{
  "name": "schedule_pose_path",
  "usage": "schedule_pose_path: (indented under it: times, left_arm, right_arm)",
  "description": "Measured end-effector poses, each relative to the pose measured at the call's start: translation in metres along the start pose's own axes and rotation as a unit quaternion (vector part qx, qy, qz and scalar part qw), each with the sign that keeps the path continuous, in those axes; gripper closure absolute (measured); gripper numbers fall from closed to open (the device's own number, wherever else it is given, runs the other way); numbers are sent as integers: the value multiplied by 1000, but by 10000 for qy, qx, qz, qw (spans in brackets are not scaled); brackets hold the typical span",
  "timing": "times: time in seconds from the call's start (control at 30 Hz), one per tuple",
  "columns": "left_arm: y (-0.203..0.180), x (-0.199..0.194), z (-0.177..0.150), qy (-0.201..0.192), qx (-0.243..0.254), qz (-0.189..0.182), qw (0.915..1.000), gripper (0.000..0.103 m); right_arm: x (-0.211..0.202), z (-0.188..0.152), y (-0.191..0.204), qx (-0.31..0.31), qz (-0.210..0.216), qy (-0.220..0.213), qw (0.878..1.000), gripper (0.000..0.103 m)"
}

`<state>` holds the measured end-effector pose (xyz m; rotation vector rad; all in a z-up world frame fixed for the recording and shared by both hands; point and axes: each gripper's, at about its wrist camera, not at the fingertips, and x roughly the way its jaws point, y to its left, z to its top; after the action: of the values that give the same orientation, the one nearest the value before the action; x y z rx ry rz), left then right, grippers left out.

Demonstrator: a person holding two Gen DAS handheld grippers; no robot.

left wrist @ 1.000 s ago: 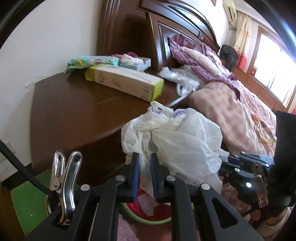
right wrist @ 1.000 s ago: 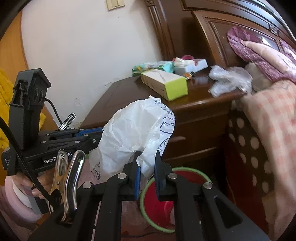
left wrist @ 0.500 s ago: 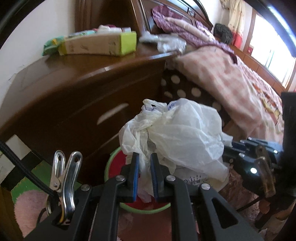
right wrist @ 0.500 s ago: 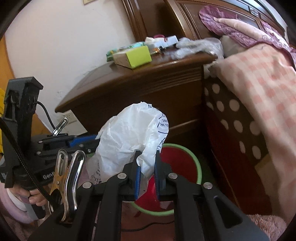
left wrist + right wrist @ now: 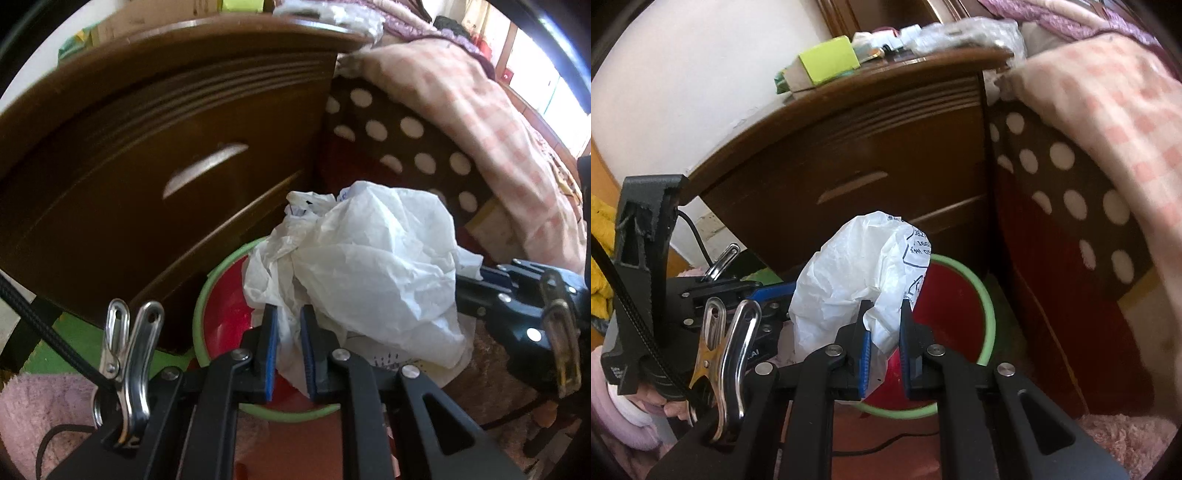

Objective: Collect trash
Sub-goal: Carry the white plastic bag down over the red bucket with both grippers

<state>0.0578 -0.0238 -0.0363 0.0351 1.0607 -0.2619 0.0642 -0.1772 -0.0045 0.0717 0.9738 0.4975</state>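
Your left gripper [image 5: 288,349] has its jaws clamped on a fold of the crumpled white plastic bag [image 5: 369,266], which bulges up and ahead of the jaws and to their right. Your right gripper [image 5: 884,343] grips the same bag [image 5: 857,273] from the other side, jaws pinched on a printed edge of the plastic, with the bulk of the bag rising ahead and to the left of them. Between the two grips the bag hangs over the red bin [image 5: 225,317] with the green rim, which sits just below and beyond both sets of jaws; in the right wrist view the bin [image 5: 953,302] shows its red inside, and you cannot tell what lies in it because the bag covers much of the opening. Ahead of the jaws stands the dark wooden nightstand [image 5: 147,147], its drawer shut, and on its top a yellow-green box [image 5: 827,62] lies among other blurred items. To the right of the jaws the bed [image 5: 1108,110] carries a pink checked quilt over a dotted cover.
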Motion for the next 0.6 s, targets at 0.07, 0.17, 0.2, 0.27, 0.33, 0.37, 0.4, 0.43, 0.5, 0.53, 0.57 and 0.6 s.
schedule_pose_path:
  times: [0.07,0.17,0.2,0.27,0.33,0.37,0.4,0.43,0.5,0.53,0.57,0.6]
  left_arm:
    - [1,5,1,59,-4,11,10000,90]
    - [0,12,3,129,-4,26,9999,90]
    - [1,15,2,156,-1,35,9999,90]
    - [2,18,2,197,-7,44,9998,90]
    - [0,22,3,216,-25,39,9998,90]
    - [0,23,3,225,-31,39,9997,90]
    - [0,24,4,245,-37,36,9997,90]
    - [0,26,4,266,-44,31,9996,90]
    - [0,26,5,280,-49,20,9996,90]
    - [0,26,5,276,-40,26,9996,90]
    - [-1,26,6,268,-31,34,9996,90]
    - [-1,26,5,262,-31,35,9996,90]
  right_arm:
    - [5,-1,-2,52,4,55,10000,90]
    - [10,-3,-6,109,-5,123,9999,90]
    - [11,-4,-7,132,-3,144,9998,90]
    - [16,-4,-10,192,6,200,9996,90]
    - [21,-6,-13,245,-8,276,9993,90]
    - [25,-4,-16,277,-23,311,9991,90]
    - [27,-3,-18,307,-34,333,9990,90]
    - [30,-2,-20,334,-34,351,9988,90]
    - [33,-2,-24,410,-52,394,9984,90]
    - [34,-3,-25,435,-63,406,9982,90]
    - [35,-3,-25,449,-69,415,9981,90]
    - [36,-4,-27,473,-78,431,9979,90]
